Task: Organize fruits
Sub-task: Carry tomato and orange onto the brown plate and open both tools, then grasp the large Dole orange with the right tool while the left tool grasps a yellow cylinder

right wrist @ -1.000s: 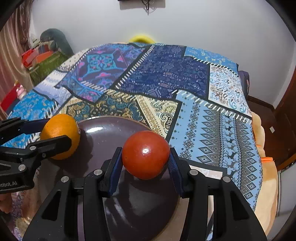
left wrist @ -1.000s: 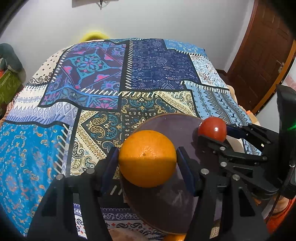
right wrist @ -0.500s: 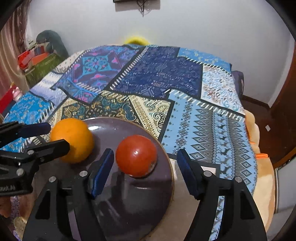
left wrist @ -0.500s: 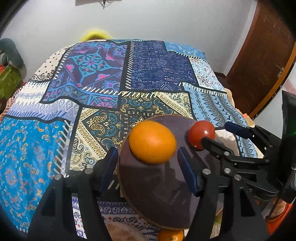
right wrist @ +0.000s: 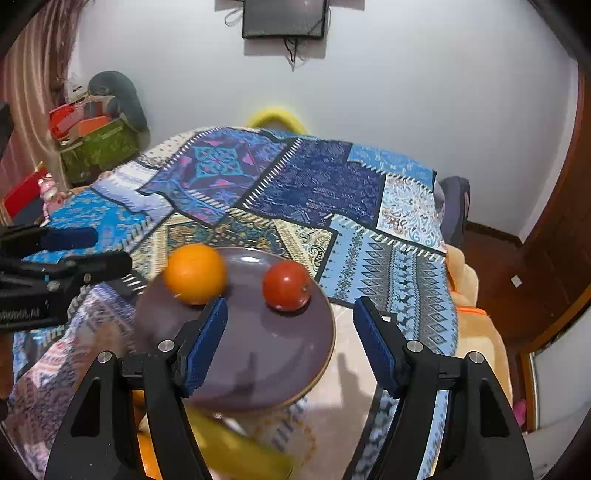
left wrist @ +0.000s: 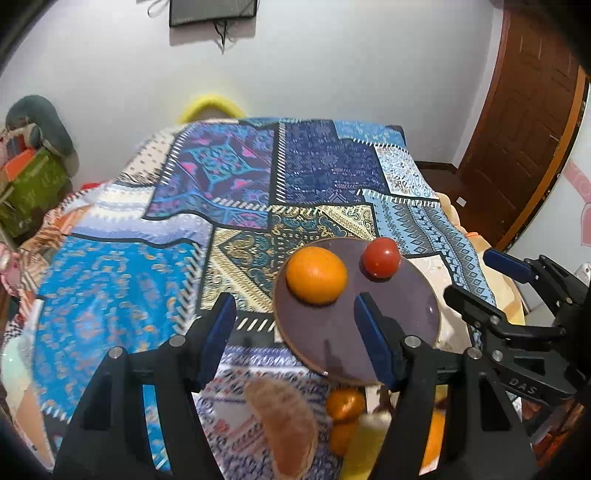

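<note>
- Left gripper (left wrist: 295, 332): jaws spread wide, nothing held between the blue pads (left wrist: 371, 343); raised above the near edge of the plate
- Right gripper (right wrist: 290, 341): jaws spread wide, nothing held; raised above the near right part of the plate, its blue pads (right wrist: 375, 350) clear of both fruits
- Plate (left wrist: 332, 339): round, dark purple-brown, laid on the patchwork bedspread (left wrist: 122, 291) close to the bed's near right corner
- Orange (left wrist: 317, 275): seated on the plate at its far left rim, apart from the tomato
- Tomato (left wrist: 380, 257): red, glossy, seated on the plate at its far right rim
- Small oranges (left wrist: 345, 404): seen below the plate's near edge in the left wrist view, partly hidden by the gripper
- Brownish curved item (left wrist: 288, 424): blurred, at the bed's near edge; kind cannot be told
- Yellow elongated fruit (right wrist: 243, 448): blurred, under the plate's near edge in the right wrist view
- Wall screen (right wrist: 284, 18): mounted on the white wall beyond the bed's far edge
- Wooden door (left wrist: 524, 118): at the right of the room
</note>
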Motion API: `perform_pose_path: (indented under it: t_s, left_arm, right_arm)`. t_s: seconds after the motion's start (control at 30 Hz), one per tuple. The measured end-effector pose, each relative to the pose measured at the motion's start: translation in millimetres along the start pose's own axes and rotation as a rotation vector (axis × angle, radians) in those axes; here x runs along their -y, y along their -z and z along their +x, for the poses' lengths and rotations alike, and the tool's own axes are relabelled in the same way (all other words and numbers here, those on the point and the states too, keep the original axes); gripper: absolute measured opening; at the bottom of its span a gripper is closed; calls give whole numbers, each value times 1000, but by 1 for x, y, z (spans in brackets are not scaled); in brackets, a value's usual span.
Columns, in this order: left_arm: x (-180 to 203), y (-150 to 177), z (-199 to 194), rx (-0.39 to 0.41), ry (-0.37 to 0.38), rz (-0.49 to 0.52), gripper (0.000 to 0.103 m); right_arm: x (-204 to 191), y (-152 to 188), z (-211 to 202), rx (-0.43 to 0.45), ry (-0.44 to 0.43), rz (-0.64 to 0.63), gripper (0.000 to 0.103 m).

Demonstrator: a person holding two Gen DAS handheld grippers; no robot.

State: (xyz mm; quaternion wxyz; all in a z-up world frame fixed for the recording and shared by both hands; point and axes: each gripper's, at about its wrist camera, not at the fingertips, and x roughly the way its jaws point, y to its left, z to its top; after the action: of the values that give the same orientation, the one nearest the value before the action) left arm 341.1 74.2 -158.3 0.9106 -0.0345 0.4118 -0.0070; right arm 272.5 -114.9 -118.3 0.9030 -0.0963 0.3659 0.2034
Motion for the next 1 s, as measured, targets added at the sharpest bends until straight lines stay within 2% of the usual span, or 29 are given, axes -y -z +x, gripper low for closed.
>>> perform_pose_path:
  t_s: [0.27,0.6,0.8,1.0]
  left_arm:
    - [2,28,-55,40,-21,16,66]
    - [3,73,-94,29,-22,44,71]
    - [-2,103,-95,-12,-13,45,71]
    - [-14,126,-83,-61,-1,18,71]
  right_arm:
    - [-20,19,-46,30,-31,27,68]
    - [-45,50,-74,1,-59,27,68]
    - [-57,73,-68,-64,-88,40,69]
    - [-70,91,-41,-149,-112,46,70]
